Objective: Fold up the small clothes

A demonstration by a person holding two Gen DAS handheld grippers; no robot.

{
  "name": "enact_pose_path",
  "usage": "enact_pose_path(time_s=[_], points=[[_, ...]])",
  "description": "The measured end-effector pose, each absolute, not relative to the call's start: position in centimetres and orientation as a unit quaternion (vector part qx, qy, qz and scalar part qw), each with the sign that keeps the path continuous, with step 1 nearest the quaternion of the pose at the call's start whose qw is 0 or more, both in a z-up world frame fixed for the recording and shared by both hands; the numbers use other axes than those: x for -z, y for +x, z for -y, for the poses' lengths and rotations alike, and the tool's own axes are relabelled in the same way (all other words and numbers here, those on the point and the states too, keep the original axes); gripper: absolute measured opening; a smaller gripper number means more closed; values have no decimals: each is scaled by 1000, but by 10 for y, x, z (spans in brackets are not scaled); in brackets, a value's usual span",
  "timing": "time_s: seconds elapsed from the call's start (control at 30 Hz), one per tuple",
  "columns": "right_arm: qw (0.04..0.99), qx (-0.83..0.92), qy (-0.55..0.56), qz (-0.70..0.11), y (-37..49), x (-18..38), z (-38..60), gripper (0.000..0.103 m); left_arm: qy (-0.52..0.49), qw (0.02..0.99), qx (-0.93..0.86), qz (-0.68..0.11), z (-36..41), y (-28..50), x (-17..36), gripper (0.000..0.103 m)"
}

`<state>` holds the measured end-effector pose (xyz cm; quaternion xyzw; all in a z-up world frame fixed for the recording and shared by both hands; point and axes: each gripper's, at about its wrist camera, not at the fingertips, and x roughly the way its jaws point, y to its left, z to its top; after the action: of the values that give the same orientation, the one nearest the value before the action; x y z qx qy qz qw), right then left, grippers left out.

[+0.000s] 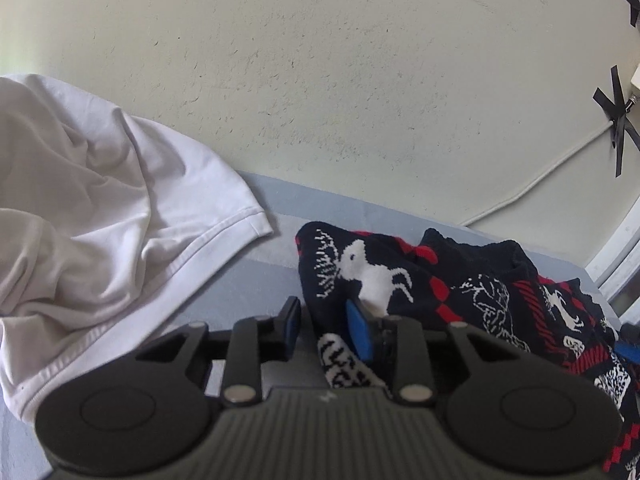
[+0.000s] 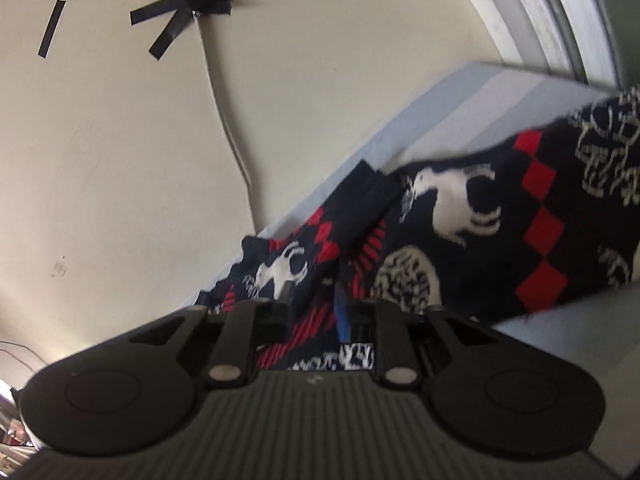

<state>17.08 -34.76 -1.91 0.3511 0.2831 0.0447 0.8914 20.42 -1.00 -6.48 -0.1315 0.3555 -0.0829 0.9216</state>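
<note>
A navy knit sweater [image 1: 480, 280] with white reindeer and red diamonds lies bunched on the pale blue-grey table [image 1: 256, 280], at the right of the left wrist view. My left gripper [image 1: 326, 326] stands low at its near left edge. A fold of the knit sits between the blue pads [image 1: 360, 332], which do not visibly squeeze it. In the tilted, blurred right wrist view the sweater [image 2: 460, 208] fills the middle and right. My right gripper [image 2: 314, 304] is open, with red-striped knit lying loose in the gap between its fingers.
A crumpled white T-shirt [image 1: 100, 208] covers the table's left part. Behind the table runs a cream wall [image 1: 320, 80] with a white cable [image 1: 520, 192] held by black tape crosses [image 2: 200, 0]. A window frame [image 2: 540, 20] stands at the right.
</note>
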Motion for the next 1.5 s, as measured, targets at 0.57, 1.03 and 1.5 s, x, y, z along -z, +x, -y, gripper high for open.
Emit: enact_pose_path(time_s=[0.57, 1.03, 1.5], points=[[925, 61, 278, -253, 169, 17, 355, 15, -91, 931, 72, -347, 20, 202, 63, 38], [925, 207, 271, -170, -4, -8, 459, 48, -104, 948, 162, -252, 29, 170, 36, 47], [933, 209, 40, -290, 30, 25, 416, 19, -43, 931, 180, -315, 46, 177, 61, 49]])
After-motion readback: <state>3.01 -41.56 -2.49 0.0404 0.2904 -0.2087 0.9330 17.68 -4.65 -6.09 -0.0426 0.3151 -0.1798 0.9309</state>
